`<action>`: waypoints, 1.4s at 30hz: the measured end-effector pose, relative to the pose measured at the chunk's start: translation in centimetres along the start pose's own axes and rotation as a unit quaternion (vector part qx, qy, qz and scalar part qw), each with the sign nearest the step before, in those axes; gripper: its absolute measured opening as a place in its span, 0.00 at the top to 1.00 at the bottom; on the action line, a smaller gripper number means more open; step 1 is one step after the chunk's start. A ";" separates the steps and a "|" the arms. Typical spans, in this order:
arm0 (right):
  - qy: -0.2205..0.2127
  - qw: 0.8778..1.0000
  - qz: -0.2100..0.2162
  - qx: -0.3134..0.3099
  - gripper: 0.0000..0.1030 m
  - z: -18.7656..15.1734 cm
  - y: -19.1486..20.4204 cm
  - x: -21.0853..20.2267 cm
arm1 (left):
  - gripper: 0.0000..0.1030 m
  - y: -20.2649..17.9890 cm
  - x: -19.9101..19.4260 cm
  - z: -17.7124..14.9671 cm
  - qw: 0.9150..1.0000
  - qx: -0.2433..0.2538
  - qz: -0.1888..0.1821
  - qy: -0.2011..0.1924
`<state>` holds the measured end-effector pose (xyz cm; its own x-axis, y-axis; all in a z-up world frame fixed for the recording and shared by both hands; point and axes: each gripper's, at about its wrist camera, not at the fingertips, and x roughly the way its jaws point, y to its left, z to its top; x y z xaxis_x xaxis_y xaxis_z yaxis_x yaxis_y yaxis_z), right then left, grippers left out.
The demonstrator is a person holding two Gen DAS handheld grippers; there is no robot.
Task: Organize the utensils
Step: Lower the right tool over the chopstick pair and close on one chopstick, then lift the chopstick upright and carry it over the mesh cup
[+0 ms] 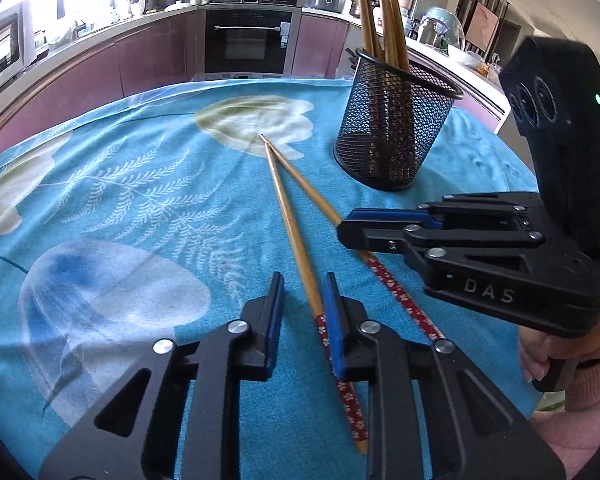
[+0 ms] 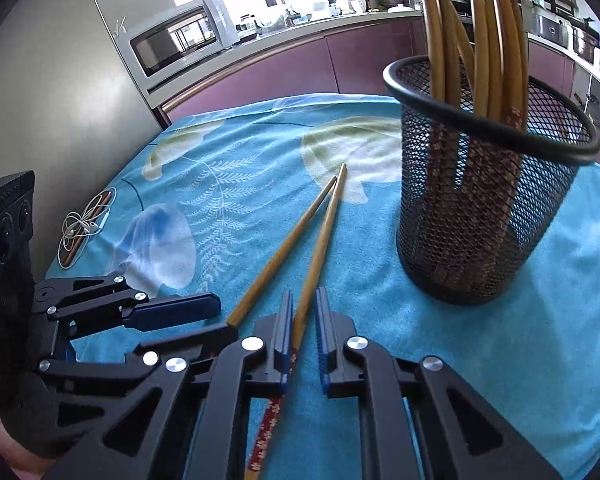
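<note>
Two wooden chopsticks with red flowered handles lie on the blue cloth, tips together. My left gripper [image 1: 302,294] is open and straddles the left chopstick [image 1: 290,220], near where its red handle starts. My right gripper [image 2: 302,312] is open and straddles the right chopstick [image 2: 320,248]; in the left wrist view it [image 1: 346,226] lies over that chopstick [image 1: 304,188]. A black mesh holder [image 1: 396,132] with several chopsticks stands behind to the right, also in the right wrist view [image 2: 484,200].
The table has a blue cloth with a leaf print [image 1: 140,200]. A coil of white earphones on a small tray [image 2: 84,226] lies at the table's left edge. Kitchen counters, an oven and a microwave stand behind.
</note>
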<state>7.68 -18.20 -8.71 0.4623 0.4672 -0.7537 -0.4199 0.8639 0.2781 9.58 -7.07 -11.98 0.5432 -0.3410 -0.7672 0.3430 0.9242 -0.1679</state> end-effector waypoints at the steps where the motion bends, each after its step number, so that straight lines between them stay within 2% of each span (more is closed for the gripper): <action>1: 0.001 1.000 0.001 0.003 0.93 -0.2 -0.1 -0.1 | 0.87 0.1 0.0 0.0 1.000 -0.004 -0.002 0.001; 3: 0.001 1.000 0.003 0.010 0.93 -0.6 -0.4 -0.5 | 0.91 0.1 0.0 -0.1 1.000 -0.010 -0.003 0.003; 10: 0.010 1.000 0.007 0.015 0.94 -2.2 -0.8 -2.1 | 0.91 -0.4 -0.5 -0.4 1.000 -0.007 -0.008 0.008; 12: 0.010 1.000 -0.002 0.008 0.93 -2.3 -0.6 -2.3 | 0.80 -0.4 -0.5 -0.3 1.000 -0.006 -0.003 0.006; 14: 0.003 1.000 -0.012 0.004 0.90 -2.1 -0.7 -2.5 | 0.77 -0.3 -0.4 0.1 1.000 -0.007 0.001 0.006; 20: 0.002 1.000 -0.026 -0.011 0.85 -0.9 -0.5 -1.3 | 0.77 -0.3 0.7 1.3 1.000 0.004 0.015 0.010; 25: 0.002 0.999 -0.041 -0.025 0.85 -0.2 -0.2 -0.4 | 0.77 -0.4 1.5 2.2 0.999 0.011 0.027 0.013; 33: -0.002 0.997 -0.056 -0.043 0.87 0.3 -0.1 0.2 | 0.86 -0.4 2.3 3.0 0.999 0.009 0.031 0.019; 40: -0.006 0.998 -0.048 -0.026 0.94 0.2 -0.9 -0.2 | 0.87 -0.3 2.7 3.4 0.999 -0.004 0.028 0.017; 42: -0.007 0.999 -0.046 -0.021 0.95 0.1 -1.0 -0.5 | 0.91 -0.3 2.8 3.4 0.999 -0.009 0.027 0.017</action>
<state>8.02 -19.29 -8.57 0.5117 0.3883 -0.7664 -0.4074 0.8951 0.1814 13.59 -8.84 -11.94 0.5341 -0.2850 -0.7960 0.2994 0.9442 -0.1373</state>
